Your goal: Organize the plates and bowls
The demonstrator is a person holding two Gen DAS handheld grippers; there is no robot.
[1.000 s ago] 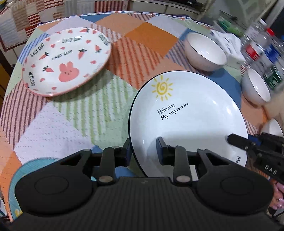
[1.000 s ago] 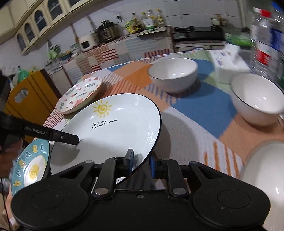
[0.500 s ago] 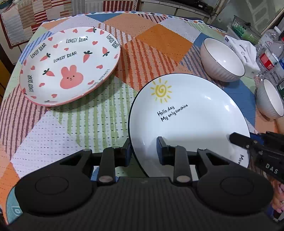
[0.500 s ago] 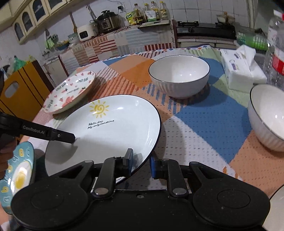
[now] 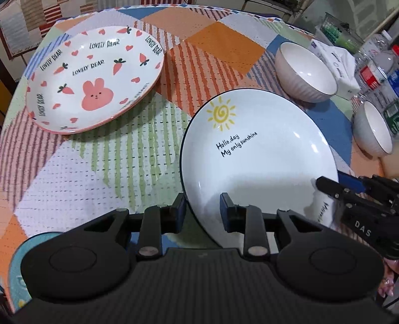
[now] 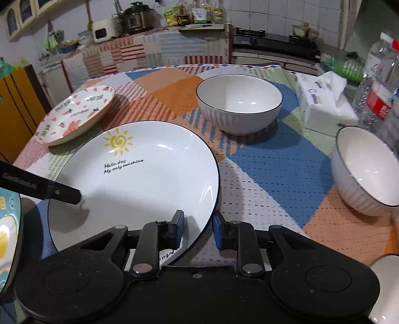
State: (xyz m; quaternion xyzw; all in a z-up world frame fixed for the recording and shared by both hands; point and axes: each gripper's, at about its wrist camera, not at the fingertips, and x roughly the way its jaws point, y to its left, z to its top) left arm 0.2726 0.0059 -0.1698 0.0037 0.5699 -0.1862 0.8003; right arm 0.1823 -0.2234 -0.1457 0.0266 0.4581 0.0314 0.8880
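A white plate with a yellow sun (image 5: pixel 259 152) (image 6: pixel 139 179) is held up over the patchwork tablecloth by both grippers. My left gripper (image 5: pixel 202 211) is shut on its near-left rim. My right gripper (image 6: pixel 198 230) is shut on its right rim and shows at the right of the left wrist view (image 5: pixel 349 194). A pink rabbit plate (image 5: pixel 94 79) (image 6: pixel 77 114) lies at the far left. Two white bowls stand at the right: one far (image 5: pixel 305 72) (image 6: pixel 239 104), one nearer (image 5: pixel 372 129) (image 6: pixel 366 172). A blue egg-pattern plate (image 6: pixel 7 236) lies under the left gripper.
A tissue pack (image 6: pixel 324 99) and plastic water bottles (image 6: pixel 381 82) stand at the table's right edge. Another white dish rim (image 6: pixel 386 286) shows at the bottom right. A kitchen counter with appliances (image 6: pixel 139 22) runs behind the table.
Both grippers have carried the sun plate forward and higher over the table; the rabbit plate and bowls now appear closer. Both grips on the rim are unchanged.
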